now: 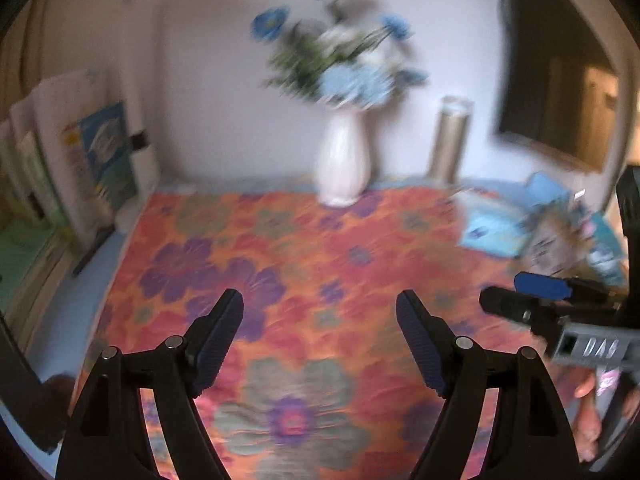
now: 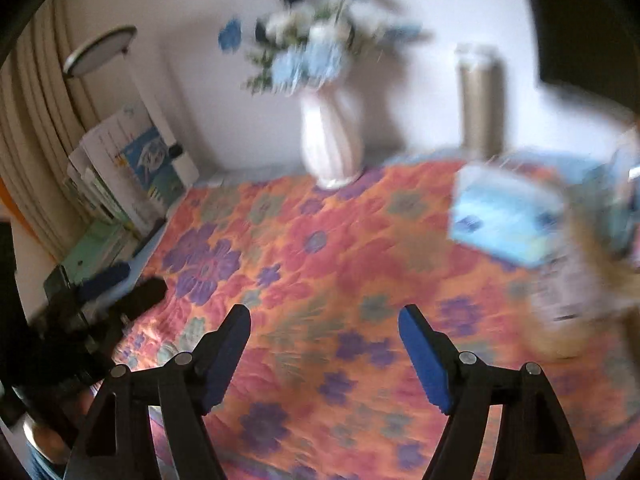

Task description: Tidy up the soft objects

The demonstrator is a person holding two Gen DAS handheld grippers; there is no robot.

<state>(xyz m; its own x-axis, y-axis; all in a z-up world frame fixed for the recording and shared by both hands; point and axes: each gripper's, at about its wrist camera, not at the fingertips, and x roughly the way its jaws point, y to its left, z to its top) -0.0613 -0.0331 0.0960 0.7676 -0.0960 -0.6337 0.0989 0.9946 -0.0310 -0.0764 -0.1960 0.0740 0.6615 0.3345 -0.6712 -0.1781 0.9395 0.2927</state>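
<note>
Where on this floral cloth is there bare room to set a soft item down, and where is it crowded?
The floral cloth lies bare across its middle, from the white vase at the back down to both open grippers. The right side is crowded: a light blue pack and blurred packets. Books line the left edge.

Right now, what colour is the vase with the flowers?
The vase is white, holding blue flowers. The right wrist view shows it best.
</note>
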